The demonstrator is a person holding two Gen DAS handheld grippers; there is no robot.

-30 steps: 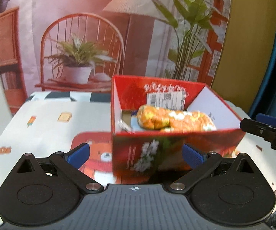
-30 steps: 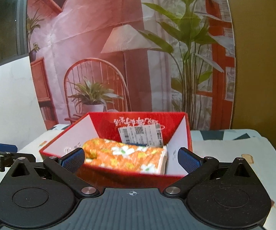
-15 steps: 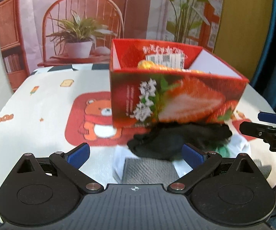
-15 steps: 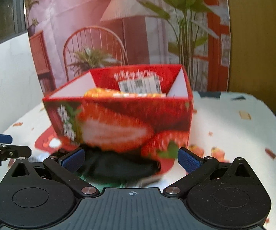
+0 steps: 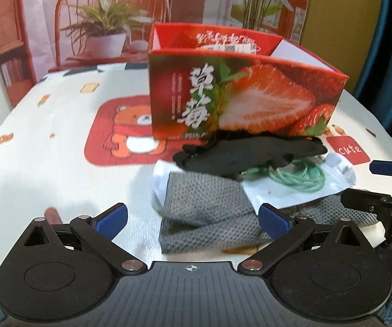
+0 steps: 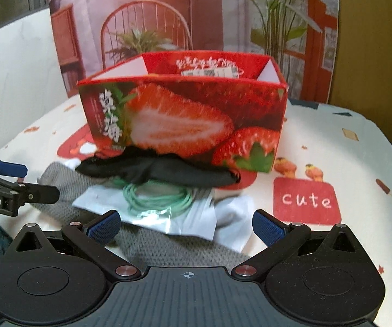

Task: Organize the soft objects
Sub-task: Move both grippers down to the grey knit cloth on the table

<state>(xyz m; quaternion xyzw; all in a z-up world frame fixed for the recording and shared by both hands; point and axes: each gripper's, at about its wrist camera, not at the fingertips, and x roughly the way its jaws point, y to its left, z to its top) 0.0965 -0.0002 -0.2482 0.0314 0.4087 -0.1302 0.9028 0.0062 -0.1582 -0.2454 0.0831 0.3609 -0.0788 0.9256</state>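
Note:
A red strawberry-print box (image 5: 239, 95) (image 6: 185, 120) stands on the table. In front of it lies a pile: a black cloth (image 5: 250, 154) (image 6: 158, 170) on top, a clear bag with a green cord (image 5: 296, 179) (image 6: 155, 201), a white cloth (image 6: 234, 215), and a grey knitted cloth (image 5: 209, 218) (image 6: 168, 245) underneath. My left gripper (image 5: 193, 218) is open and empty just over the grey cloth. My right gripper (image 6: 186, 224) is open and empty over the pile's near edge. Each gripper shows at the side of the other's view.
The table wears a white cloth with a bear print (image 5: 125, 130) and a red "cute" patch (image 6: 306, 200). A printed backdrop with a chair and plants hangs behind. A small reddish-brown object (image 5: 53, 215) lies near my left fingertip.
Both grippers have dropped from above the box and pulled back. The view went from the box's inside, with an orange flowered cloth, to the pile in front. Both stay open.

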